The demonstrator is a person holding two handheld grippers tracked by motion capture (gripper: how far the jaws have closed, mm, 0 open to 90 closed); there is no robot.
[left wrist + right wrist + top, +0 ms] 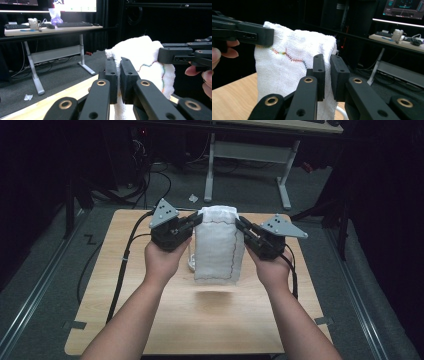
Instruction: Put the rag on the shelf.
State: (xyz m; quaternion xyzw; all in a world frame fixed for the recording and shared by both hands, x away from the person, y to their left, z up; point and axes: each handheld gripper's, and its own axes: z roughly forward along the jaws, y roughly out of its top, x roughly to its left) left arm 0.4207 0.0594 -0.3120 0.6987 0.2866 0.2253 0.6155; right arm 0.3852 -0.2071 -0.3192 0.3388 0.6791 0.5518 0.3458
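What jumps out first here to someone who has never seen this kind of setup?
A white towel with a dark stitched border hangs in the air above the middle of the wooden table. Its top corners are pinched by two black tools, the left gripper and the right gripper, each held in a person's hand. Behind lies a dark room with a desk.

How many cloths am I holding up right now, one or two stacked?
1 that I can see: the white cloth hangs above the table, pinched between the left gripper and the right gripper. A second layer could be hidden.
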